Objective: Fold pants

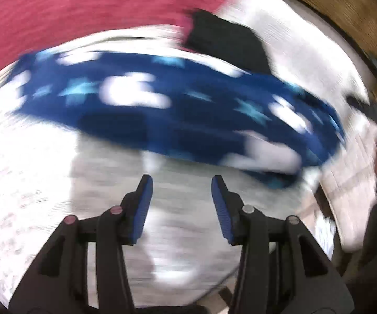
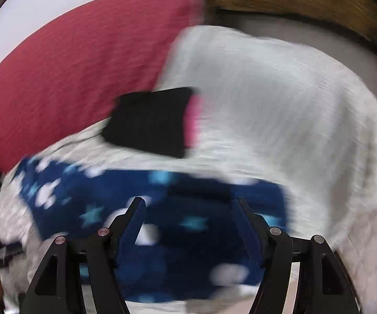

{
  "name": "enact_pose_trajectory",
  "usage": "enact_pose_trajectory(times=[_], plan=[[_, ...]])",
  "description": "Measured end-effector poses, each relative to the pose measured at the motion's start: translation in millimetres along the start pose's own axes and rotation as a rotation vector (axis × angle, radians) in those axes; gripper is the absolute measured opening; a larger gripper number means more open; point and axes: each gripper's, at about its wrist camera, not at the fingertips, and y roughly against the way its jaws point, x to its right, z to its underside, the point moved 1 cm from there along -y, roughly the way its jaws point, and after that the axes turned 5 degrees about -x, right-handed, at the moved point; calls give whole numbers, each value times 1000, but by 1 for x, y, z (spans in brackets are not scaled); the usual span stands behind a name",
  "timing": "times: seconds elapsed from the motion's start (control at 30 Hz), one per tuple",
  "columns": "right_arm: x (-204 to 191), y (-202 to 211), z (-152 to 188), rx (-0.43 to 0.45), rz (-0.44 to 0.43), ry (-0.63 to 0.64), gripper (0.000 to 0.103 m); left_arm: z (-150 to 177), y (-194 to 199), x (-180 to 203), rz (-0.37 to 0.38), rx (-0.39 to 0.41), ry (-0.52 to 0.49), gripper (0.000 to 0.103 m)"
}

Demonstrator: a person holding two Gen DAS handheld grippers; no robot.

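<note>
Blurred views. Blue star-print pants (image 1: 178,110) lie flat on the white bed (image 1: 31,170). My left gripper (image 1: 181,183) and right gripper (image 2: 188,204) are spread, empty. Soft, light fleece; I'd pinch an edge.

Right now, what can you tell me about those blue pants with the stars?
The pants are dark blue, soft and fleecy-looking, printed with white blobs and light blue stars. They lie flat in a long band on the white cover, apparently already folded lengthwise. A black folded item sits just beyond them. Both open grippers, left and right, hold nothing. Motion blur hides finer detail.
</note>
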Motion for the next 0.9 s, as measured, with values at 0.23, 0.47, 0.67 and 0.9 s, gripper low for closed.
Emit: enact_pose_trajectory(times=[0.23, 0.47, 0.67, 0.9], plan=[[-175, -21, 22, -44, -166, 436, 70, -17, 23, -129, -148, 113, 257, 48], [-289, -51, 57, -65, -179, 750, 70, -43, -5, -241, -85, 136, 469, 48], [-346, -87, 79, -41, -29, 934, 70, -76, -48, -291, 52, 110, 564, 48], [-391, -129, 88, 0, 84, 1067, 70, -92, -80, -309, 128, 116, 629, 48]])
